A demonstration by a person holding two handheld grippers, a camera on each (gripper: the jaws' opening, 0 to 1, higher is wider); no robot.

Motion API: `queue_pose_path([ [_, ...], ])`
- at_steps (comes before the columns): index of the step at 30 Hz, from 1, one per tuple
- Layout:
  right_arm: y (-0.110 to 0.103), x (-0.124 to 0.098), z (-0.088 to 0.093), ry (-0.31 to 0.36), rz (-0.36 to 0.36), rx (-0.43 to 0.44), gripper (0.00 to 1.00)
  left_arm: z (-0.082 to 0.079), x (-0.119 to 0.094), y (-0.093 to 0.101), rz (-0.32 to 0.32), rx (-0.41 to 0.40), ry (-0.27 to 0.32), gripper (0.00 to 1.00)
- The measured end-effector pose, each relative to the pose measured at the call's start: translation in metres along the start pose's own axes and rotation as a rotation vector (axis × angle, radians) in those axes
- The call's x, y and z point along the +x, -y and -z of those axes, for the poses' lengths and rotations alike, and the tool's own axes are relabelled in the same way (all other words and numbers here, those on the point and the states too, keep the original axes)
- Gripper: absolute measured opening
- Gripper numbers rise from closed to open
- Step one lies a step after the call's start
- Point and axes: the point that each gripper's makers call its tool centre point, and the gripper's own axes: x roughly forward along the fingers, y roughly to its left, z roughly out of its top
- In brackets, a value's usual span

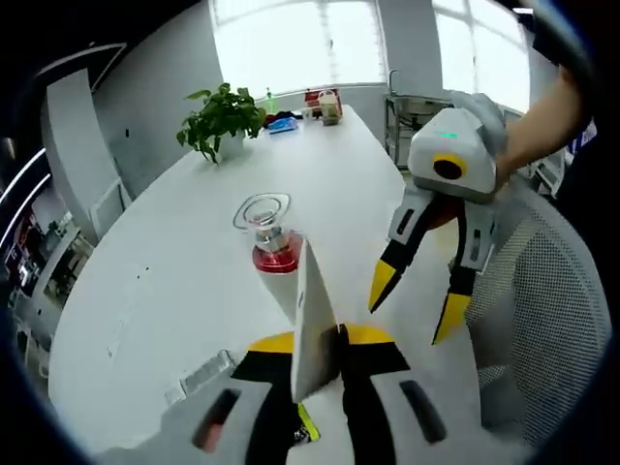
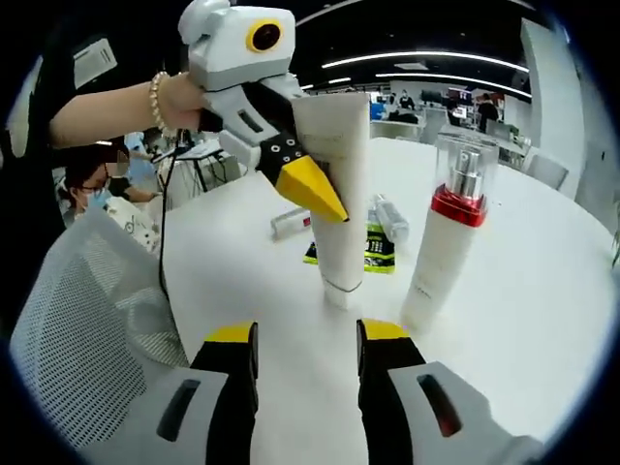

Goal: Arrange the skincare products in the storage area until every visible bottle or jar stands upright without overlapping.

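Note:
A white squeeze tube [image 2: 341, 184] stands cap-down on the white table [image 2: 542, 291], and my left gripper [image 2: 308, 186] is shut on its upper part. From the left gripper view I see the tube [image 1: 312, 320] edge-on between the yellow-tipped jaws of the left gripper [image 1: 315, 341]. Just beside the tube stands an upright white pump bottle [image 2: 450, 232] with a red band and clear cap, the same bottle [image 1: 272, 242] appearing behind the tube in the left gripper view. My right gripper [image 2: 308, 334] is open, a short way in front of the tube's base; the right gripper [image 1: 412, 310] hangs above the table's right edge.
Two small tubes [image 2: 291, 223] [image 2: 390, 218] and a green-black packet [image 2: 373, 254] lie behind the standing tube. A potted plant [image 1: 221, 118] and several items [image 1: 320, 105] sit at the table's far end. A mesh chair [image 1: 547, 320] stands at the table's edge.

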Motion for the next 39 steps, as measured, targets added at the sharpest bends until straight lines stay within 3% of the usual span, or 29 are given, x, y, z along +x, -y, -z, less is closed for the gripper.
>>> queue_pose_path([
  [13, 0.004, -0.008, 0.004, 0.013, 0.040, 0.048, 0.43, -0.010, 0.018, -0.026, 0.010, -0.022, 0.039, 0.15],
  [23, 0.005, -0.009, 0.004, 0.013, 0.047, 0.059, 0.44, -0.014, 0.024, -0.032, 0.015, -0.012, 0.047, 0.16],
  [31, 0.004, -0.010, 0.005, 0.008, 0.048, 0.059, 0.44, -0.014, 0.024, -0.032, 0.015, -0.055, 0.062, 0.17],
  [39, 0.002, -0.013, 0.003, 0.009, 0.052, 0.065, 0.46, -0.011, 0.018, -0.034, -0.018, -0.091, 0.064, 0.30],
])
